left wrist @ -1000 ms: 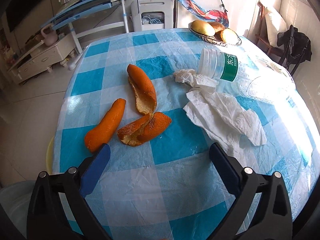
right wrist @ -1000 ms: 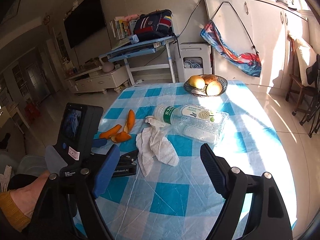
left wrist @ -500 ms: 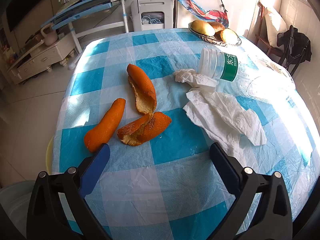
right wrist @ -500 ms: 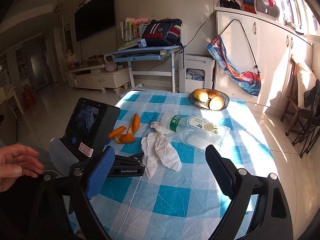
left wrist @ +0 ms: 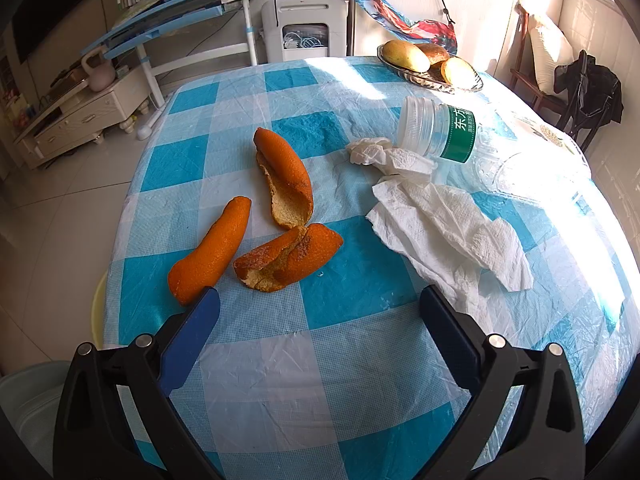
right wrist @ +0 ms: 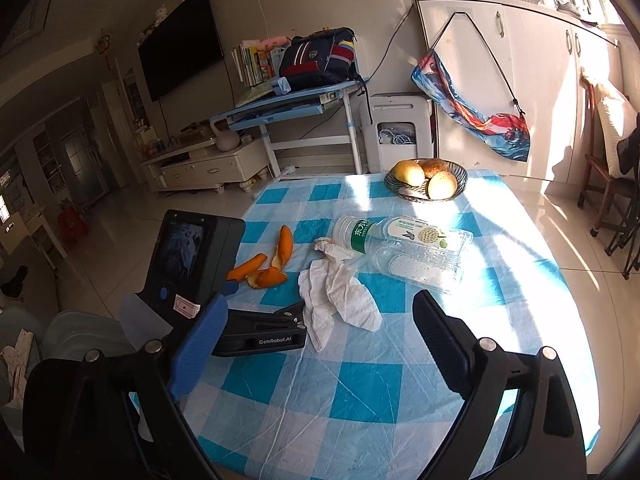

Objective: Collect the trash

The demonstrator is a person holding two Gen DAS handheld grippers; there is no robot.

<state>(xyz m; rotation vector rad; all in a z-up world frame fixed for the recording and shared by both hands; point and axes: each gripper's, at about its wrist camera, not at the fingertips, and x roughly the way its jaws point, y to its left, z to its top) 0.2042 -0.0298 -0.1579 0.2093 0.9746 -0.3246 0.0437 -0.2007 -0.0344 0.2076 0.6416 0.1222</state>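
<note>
Trash lies spread over the near half of the worktop [left wrist: 248, 364], none of it picked up yet. Nearest its front edge, both grippers hover with nothing between their jaws: the left gripper [left wrist: 318, 306] stands wide apart, angled down at the peel, and the right gripper [right wrist: 320, 312] has just been opening and now gapes just as wide, aimed over the tissue. Just beyond the left gripper, toward the worktop's left edge, sit 3 pieces of orange peel [left wrist: 280, 236], close together and partly touching. Right of them sprawls a crumpled white tissue [left wrist: 444, 232], its far end balled up against the mouth of a clear plastic bottle [left wrist: 452, 134] lying on its side. Beside the bottle rests a clear plastic box [right wrist: 424, 254]. At the far edge stands a fruit bowl [right wrist: 460, 176], probably not trash. The wide jaws suggest each hand is readying a first grab.
</note>
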